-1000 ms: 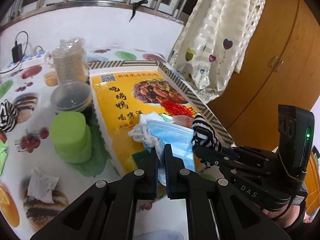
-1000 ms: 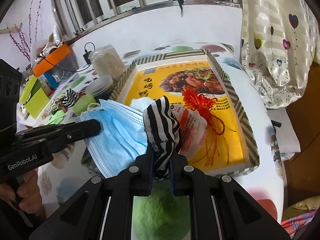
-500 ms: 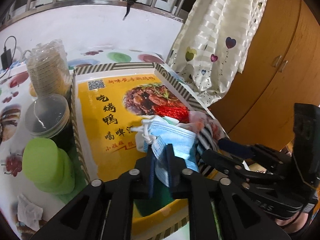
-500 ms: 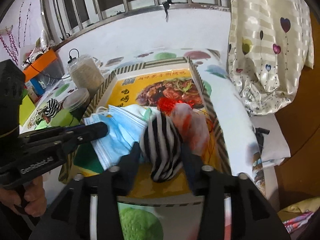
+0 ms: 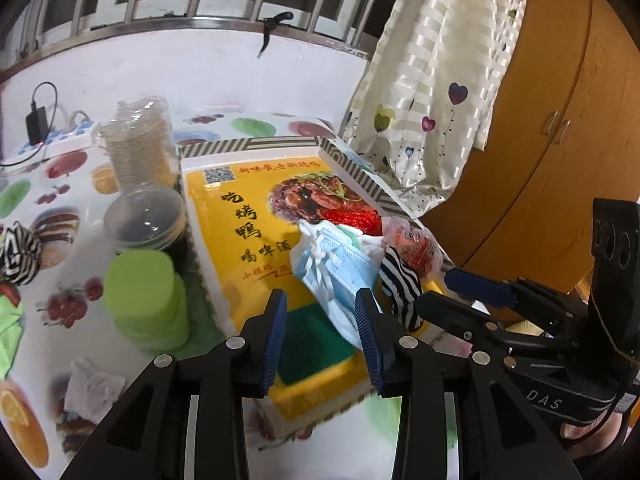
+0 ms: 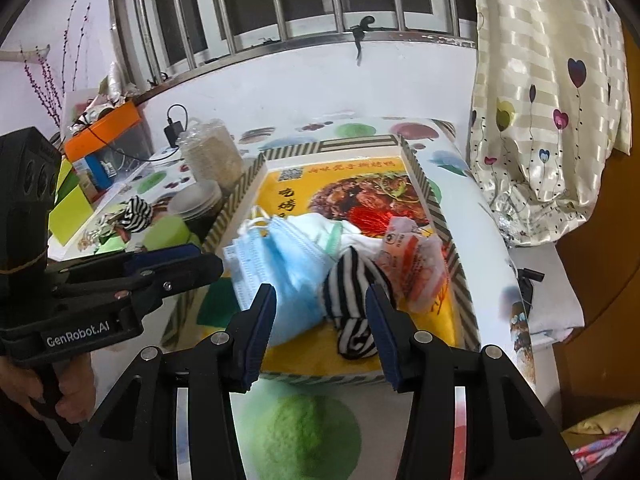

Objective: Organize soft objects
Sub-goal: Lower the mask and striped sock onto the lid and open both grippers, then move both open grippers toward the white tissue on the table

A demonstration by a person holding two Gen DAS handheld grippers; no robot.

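Note:
A shallow tray with a yellow printed floor holds a heap of soft things. On the heap lie a blue face mask, a black-and-white striped sock, a red-printed plastic bag and a red tassel. My left gripper hovers at the mask's near edge. Its jaws are opening and the pads do not touch the mask. In the right wrist view my right gripper stands open, with the sock lying loose by its right finger. A second striped sock lies on the table at far left.
Left of the tray stand a stack of green sponges, a lidded tub and wrapped paper bowls. A green pad lies in the tray's near end. Also in view are a power strip, a tissue, a curtain and a wooden cupboard.
Both grippers were shut, the left on the mask and the right on the striped sock. Both have opened and let go, and the mask and sock now rest in the tray.

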